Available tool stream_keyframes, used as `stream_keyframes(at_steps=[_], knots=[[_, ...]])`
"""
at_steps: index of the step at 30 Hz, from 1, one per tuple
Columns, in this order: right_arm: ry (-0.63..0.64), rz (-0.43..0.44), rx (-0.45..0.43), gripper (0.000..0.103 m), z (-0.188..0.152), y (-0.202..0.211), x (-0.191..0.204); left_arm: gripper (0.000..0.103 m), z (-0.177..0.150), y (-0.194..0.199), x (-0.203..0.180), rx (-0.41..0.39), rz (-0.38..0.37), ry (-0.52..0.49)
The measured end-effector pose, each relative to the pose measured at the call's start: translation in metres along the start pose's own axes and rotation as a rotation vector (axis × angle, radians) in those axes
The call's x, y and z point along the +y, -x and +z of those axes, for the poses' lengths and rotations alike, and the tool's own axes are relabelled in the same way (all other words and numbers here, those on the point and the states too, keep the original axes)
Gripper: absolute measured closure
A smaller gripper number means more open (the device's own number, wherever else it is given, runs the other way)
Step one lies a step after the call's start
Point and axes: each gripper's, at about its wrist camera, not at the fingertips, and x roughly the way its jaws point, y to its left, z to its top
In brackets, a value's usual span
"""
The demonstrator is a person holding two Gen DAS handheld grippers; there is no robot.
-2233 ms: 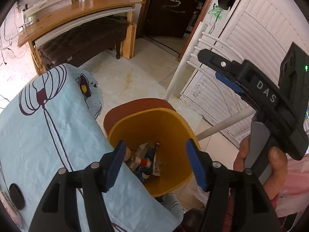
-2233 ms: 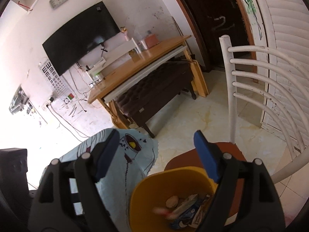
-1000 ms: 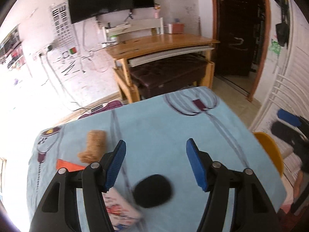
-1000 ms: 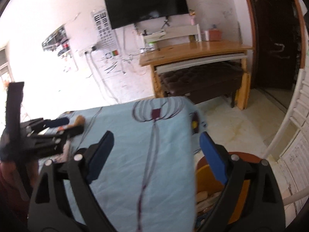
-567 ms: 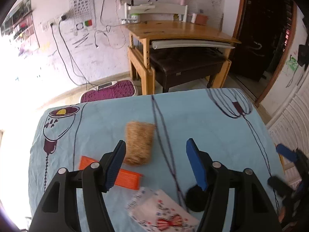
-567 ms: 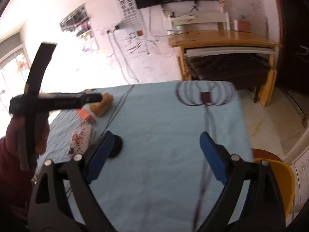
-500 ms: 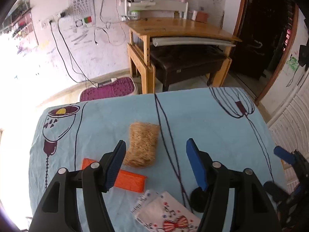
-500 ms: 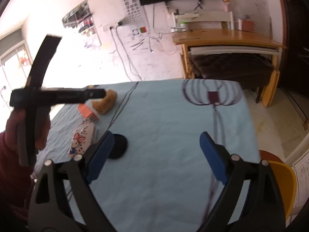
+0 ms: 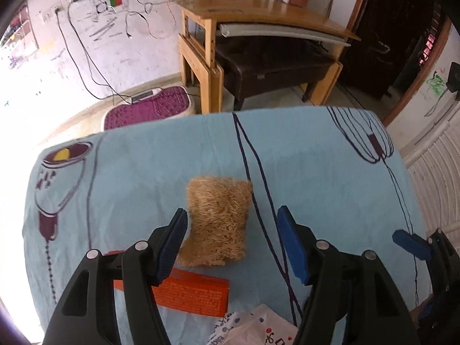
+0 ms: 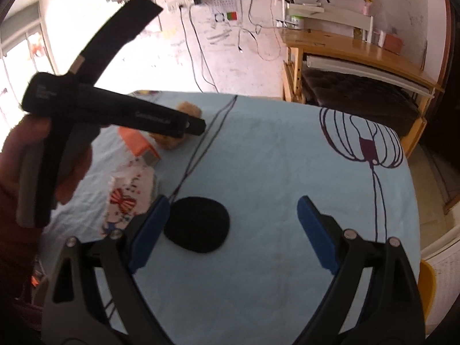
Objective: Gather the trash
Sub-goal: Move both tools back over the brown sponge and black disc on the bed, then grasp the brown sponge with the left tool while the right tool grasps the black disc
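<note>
Left tongs part-open, empty, over tan fibre scrubber mid-worktop; right tongs wide, empty, near black round pad. Risk: pinching tablecloth, dragging orange box.

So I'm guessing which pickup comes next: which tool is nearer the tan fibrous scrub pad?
Left. The left tool hovers right over the tan fibrous scrub pad, open. The right tool is farther back, open above the flat black round pad.

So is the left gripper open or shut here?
Open: the left gripper has both pads apart over the tan sponge, gripping nothing.
</note>
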Motion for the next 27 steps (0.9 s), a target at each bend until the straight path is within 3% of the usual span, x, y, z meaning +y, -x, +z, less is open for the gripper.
stream_keyframes(at_steps=[8, 14, 20, 23, 25, 27], knots=[[-0.008, -0.047, 0.044, 0.016, 0.000, -0.014, -0.003, 0.043, -0.008, -0.012, -0.001, -0.010, -0.004, -0.026], [0.072, -0.031, 0.082, 0.016, -0.003, -0.022, 0.015, 0.067, -0.016, -0.006, 0.006, -0.050, 0.019, -0.019], [0.129, -0.046, 0.105, 0.016, -0.001, -0.030, 0.027, 0.068, -0.026, 0.000, 0.011, -0.070, -0.008, -0.009], [0.144, -0.018, 0.103, 0.032, -0.001, -0.030, 0.030, 0.068, -0.025, 0.000, 0.015, -0.073, -0.027, 0.007], [0.160, -0.012, 0.098, 0.050, -0.002, -0.027, 0.035, 0.068, -0.025, 0.000, 0.017, -0.074, -0.038, 0.019], [0.173, -0.030, 0.088, 0.058, -0.002, -0.025, 0.039, 0.068, -0.025, 0.001, 0.018, -0.077, -0.043, 0.028]])
